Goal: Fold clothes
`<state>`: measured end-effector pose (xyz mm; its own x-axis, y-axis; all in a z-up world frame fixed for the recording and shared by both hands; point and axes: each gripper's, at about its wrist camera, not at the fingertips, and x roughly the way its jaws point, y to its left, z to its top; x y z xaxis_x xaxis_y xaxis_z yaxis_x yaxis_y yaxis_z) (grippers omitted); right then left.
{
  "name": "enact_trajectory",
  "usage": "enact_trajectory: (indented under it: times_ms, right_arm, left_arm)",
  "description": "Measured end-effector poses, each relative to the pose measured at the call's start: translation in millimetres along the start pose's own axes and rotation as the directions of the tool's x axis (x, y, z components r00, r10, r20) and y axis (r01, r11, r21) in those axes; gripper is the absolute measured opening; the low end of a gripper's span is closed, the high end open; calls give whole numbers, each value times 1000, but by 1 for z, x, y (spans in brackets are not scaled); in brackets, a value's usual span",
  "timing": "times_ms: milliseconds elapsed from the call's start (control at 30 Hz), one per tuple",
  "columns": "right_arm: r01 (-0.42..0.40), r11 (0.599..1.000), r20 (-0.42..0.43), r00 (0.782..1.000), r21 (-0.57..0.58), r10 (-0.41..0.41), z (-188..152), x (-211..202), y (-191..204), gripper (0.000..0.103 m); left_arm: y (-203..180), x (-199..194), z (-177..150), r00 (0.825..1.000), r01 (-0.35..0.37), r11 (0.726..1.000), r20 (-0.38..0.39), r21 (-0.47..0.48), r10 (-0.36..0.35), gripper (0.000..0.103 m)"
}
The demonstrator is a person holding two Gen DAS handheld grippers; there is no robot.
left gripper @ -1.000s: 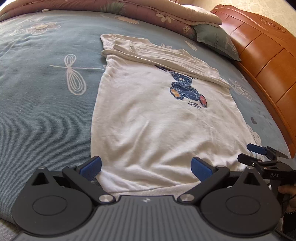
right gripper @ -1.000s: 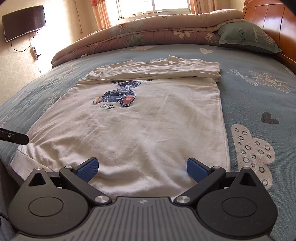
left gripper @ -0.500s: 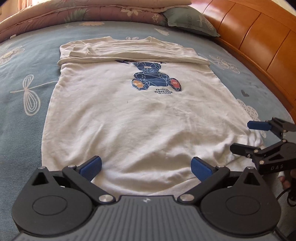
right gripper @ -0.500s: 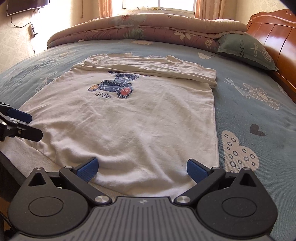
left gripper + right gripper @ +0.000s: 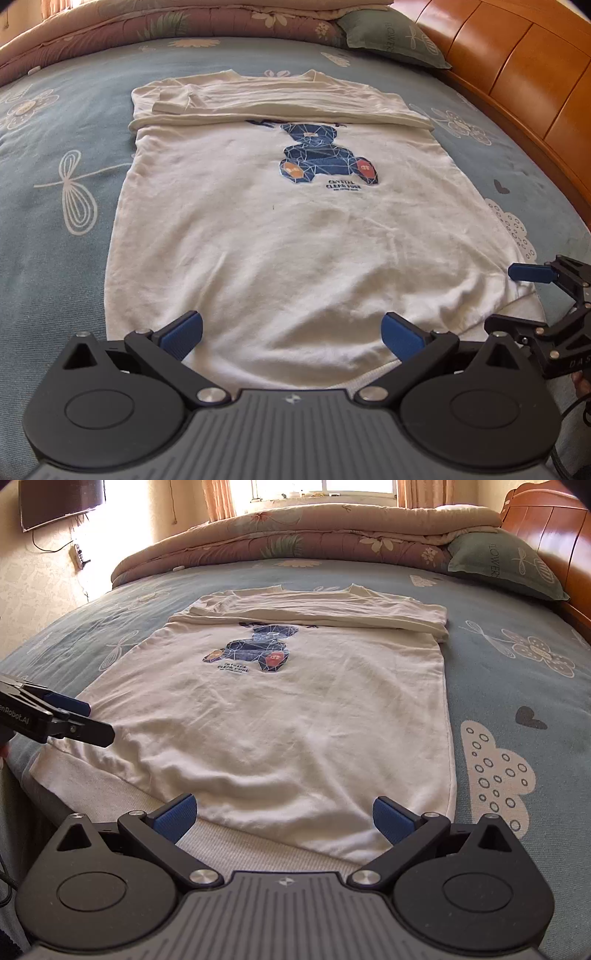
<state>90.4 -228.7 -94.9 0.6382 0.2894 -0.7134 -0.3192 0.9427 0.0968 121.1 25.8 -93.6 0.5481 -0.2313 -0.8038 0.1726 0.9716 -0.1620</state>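
A white t-shirt (image 5: 295,236) with a blue geometric bear print (image 5: 325,155) lies flat on a bed with a blue patterned sheet (image 5: 55,155). The top part with the sleeves is folded down into a band (image 5: 280,103) across the shoulders, at the far end from both claws.

The left gripper (image 5: 291,330) sits right at the shirt's hem, jaws spread wide apart with nothing between the blue pads (image 5: 183,332) except the fabric lying underneath. So it's released, not pinching anything. Off to its right, near the hem's corner, the right gripper (image 5: 535,291) pokes into view, also spread.

From the right wrist view, the right gripper (image 5: 284,814) is likewise parked over the hem, jaws wide, grasping nothing. The shirt stretches straight ahead of it, and its ribbed hem edge (image 5: 258,845) lies just in front of the pads. Over on its left the left gripper (image 5: 74,720) hovers by the shirt's other bottom corner; can't tell if it's touching the cloth.

Way beyond the shirt there's a rolled-up floral quilt (image 5: 295,542), a green pillow (image 5: 509,565) ahead to the right, and a wooden headboard (image 5: 517,81) along the right side. A TV (image 5: 59,502) hangs on the wall up at the far left.
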Motion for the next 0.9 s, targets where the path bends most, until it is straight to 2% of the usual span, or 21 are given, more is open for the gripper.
enact_trajectory:
  times_ms: [100,200,300,400,500,600,700,800,867,900]
  right_arm:
    - [59,998,0,998,0,-59,-11,-5,-8,103]
    - [32,999,17,999,32,-32,-15,-11,-19,103]
    - [55,998,4,998,14,-55,-14,-8,-15,103]
    - [80,997,12,997,19,-80,-14,-6,-11,103]
    - [86,996,18,996,23,-86,-15,-6,-11,103]
    - [85,996,19,996,24,-86,-15,-6,-11,103]
    - [87,996,24,996,25,-88,-16,-6,-12,103]
    - [87,996,34,996,24,-88,-18,-6,-12,103]
    - [89,996,42,995,24,-90,-19,-6,-11,103]
    - [91,996,46,995,25,-92,-19,-6,-11,103]
  left_arm:
    - [1,-2,-4,1000,-11,1000,1,16,11,102]
    - [7,-8,-2,1000,-2,1000,-6,-14,2,102]
    - [7,-16,12,997,61,998,41,-33,-59,102]
    - [-8,-11,34,992,109,994,68,3,-109,102]
    - [-30,6,52,984,164,985,57,57,-167,102]
    - [-51,24,55,975,218,973,19,80,-220,102]
    - [-57,36,43,981,195,978,-14,77,-195,102]
    - [-49,31,30,986,164,983,9,86,-166,102]
    - [-44,22,30,994,109,990,18,86,-111,102]
    - [-42,18,30,994,105,991,29,86,-108,102]
